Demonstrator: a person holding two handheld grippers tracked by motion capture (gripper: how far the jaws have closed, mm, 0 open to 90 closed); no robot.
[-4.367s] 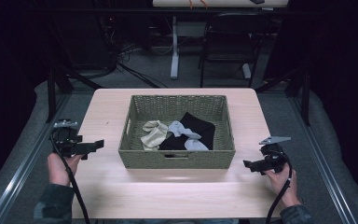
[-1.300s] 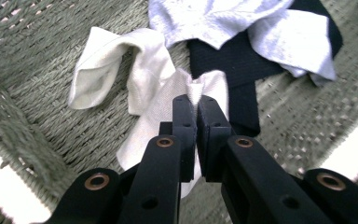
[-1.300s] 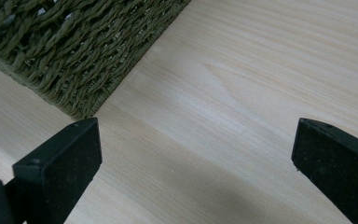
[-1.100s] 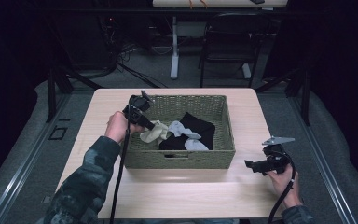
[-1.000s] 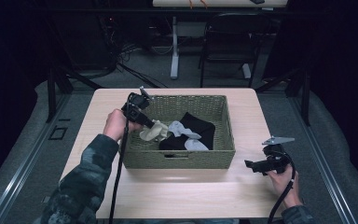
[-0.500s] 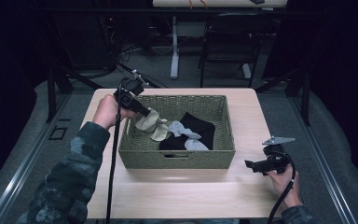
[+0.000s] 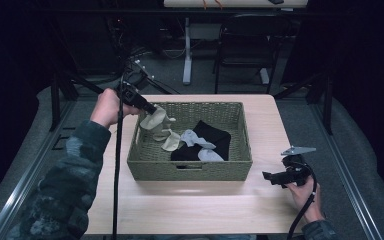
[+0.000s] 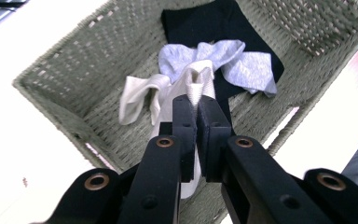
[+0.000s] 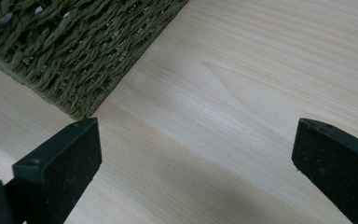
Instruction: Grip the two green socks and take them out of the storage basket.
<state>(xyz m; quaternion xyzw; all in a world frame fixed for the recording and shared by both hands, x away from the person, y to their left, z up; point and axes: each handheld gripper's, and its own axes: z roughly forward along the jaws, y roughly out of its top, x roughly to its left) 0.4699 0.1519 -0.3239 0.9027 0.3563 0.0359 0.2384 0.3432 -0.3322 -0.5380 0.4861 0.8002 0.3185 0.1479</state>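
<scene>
A green woven basket (image 7: pixel 190 168) sits mid-table and holds a cream sock (image 7: pixel 171 140), a grey sock (image 7: pixel 195 139) and black cloth (image 7: pixel 215 136). My left gripper (image 7: pixel 150 108) is shut on another cream sock (image 7: pixel 155 121), which hangs lifted over the basket's far left corner. In the left gripper view the jaws (image 8: pixel 196 105) pinch that cream sock (image 8: pixel 196 81) above the grey sock (image 8: pixel 223 58). My right gripper (image 7: pixel 270 177) rests open on the table to the right of the basket; its jaws stand wide apart over bare wood beside the basket corner (image 9: pixel 70 46).
The wooden table (image 7: pixel 200 210) has free room in front of the basket and on both sides. A chair (image 7: pixel 245 45) and a desk leg (image 7: pixel 186 50) stand on the floor beyond the far edge. A cable (image 7: pixel 116 170) trails from the left gripper.
The left gripper went from the table's left edge into the basket, shut on a cream sock and has lifted it up and back to the left. The right gripper stayed still.
</scene>
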